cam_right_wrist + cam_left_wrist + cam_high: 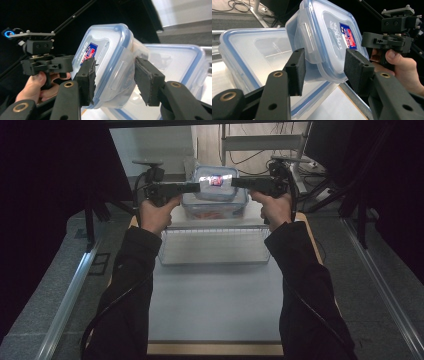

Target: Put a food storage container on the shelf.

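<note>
left gripper (324, 68): jaws apart, one pad on each side of the small container's (329, 42) end, with a gap showing on both sides in the left gripper view, so I'd call it loose, not clamped.
right gripper (115, 81): same deal on the opposite end. The near pad sits right at the lid rim and the far pad stands off the wall. Can't say it's actually pinching.
small container: up in the air and tilted on edge, red-and-blue label showing, between the two grippers, right over the big container (215, 205) at the far end of the table.
big container: lid on, sitting just behind the wire tray (214, 247).
risk 1: with both sets of jaws this slack, the little tub could just drop and clatter onto the big lid.
risk 2: it's tipped, so if one side lets go first it'll probably swing and slide off toward the tray or table edge.
risk 3: smooth plastic plus a rounded rim, so the pads could skid if they re-squeeze off-centre.
</note>
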### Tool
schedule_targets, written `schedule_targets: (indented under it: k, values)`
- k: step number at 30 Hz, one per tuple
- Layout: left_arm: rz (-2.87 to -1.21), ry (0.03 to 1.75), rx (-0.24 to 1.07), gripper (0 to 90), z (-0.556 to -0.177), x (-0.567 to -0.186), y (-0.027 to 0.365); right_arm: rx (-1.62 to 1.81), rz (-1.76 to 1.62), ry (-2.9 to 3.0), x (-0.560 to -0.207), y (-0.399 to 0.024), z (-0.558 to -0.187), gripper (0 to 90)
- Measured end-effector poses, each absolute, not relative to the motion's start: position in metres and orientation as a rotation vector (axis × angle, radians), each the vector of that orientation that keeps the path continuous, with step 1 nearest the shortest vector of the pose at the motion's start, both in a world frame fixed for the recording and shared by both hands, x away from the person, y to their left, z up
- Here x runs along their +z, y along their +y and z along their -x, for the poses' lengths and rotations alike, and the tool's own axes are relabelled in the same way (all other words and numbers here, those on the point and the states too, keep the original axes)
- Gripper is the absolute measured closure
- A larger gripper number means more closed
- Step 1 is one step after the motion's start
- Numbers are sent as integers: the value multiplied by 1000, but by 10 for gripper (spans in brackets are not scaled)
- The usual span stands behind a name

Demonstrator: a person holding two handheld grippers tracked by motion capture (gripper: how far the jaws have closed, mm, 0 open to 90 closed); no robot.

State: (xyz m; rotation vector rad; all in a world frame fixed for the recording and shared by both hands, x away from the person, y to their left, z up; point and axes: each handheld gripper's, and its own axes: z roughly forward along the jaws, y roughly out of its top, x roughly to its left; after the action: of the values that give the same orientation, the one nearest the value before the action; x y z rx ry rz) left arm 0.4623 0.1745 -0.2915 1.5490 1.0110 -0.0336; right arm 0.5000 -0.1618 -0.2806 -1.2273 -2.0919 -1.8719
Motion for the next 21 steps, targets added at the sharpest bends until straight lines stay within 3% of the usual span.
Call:
schedule_targets:
  k: [4, 9, 13, 15, 21]
  values:
    - [-1523, 1020, -28, 409, -461, -292, 175, -1914, 1268, -2155, -280, -159, -500, 503]
    - [-1536, 997, 55, 386, -454, -289, 177, -1959, 1303, -2249, -276, -158, -494, 501]
    - [-1566, 956, 169, 386, -438, -282, 178, -1982, 1254, -2326, -267, -162, -482, 562]
    - [-1599, 925, 247, 439, -427, -280, 177, -1982, 1228, -2399, -264, -163, -474, 634]
    - [-1695, 850, 338, 761, -401, -288, 171, -1935, 1197, -2570, -270, -164, -447, 841]
